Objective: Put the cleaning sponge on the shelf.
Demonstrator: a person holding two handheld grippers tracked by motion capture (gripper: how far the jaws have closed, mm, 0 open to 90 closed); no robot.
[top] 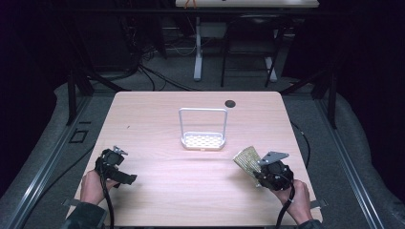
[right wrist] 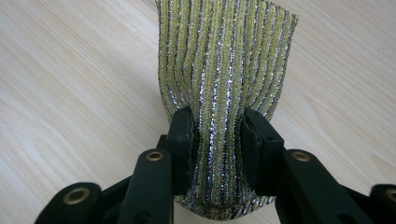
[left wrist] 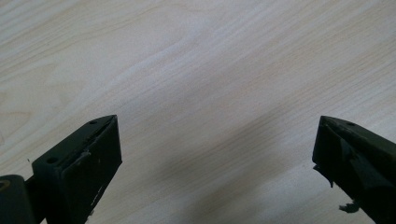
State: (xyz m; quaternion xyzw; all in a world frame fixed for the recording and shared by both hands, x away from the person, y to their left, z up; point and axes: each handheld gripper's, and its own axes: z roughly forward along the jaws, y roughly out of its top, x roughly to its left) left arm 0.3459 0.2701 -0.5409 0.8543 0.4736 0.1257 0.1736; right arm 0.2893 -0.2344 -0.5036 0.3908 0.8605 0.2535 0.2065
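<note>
Glittering, ribbed scouring sponge (right wrist: 227, 60), striped in yellow-green and silver thread, pinched near its lower end between the two black jaws of the right hand-held gripper (right wrist: 215, 128) and fanning out wider above them. Squeezed into a narrow waist where the pads (right wrist: 181, 135) press, so evidently soft and springy, with a foam-like give under a rough metallic knit. Judged very light; no sag of the hand (top: 297, 200) under it. Coarse surface likely to resist slipping, and nothing about it looks fragile. Best taken across the narrow width as now, low enough to leave the free end clear for setting down; a firm pinch merely dents it, while a hold near the very edge could let it fold or twist out.

Seen from the high view, sponge (top: 246, 160) lifted just off the pale wood-grain bench (top: 157, 200) at its front right, tilted up and toward the centre. Ahead and to the left, near the bench's middle, a small white draining rack (top: 203, 140) with a perforated tray and a tall wire hoop handle, standing apart from the sponge. Dark round grommet (top: 230, 103) farther back.

Left hand-held gripper (top: 116, 164) at the front left, well apart from everything, jaws spread wide with bare bench between them, holding nothing.
</note>
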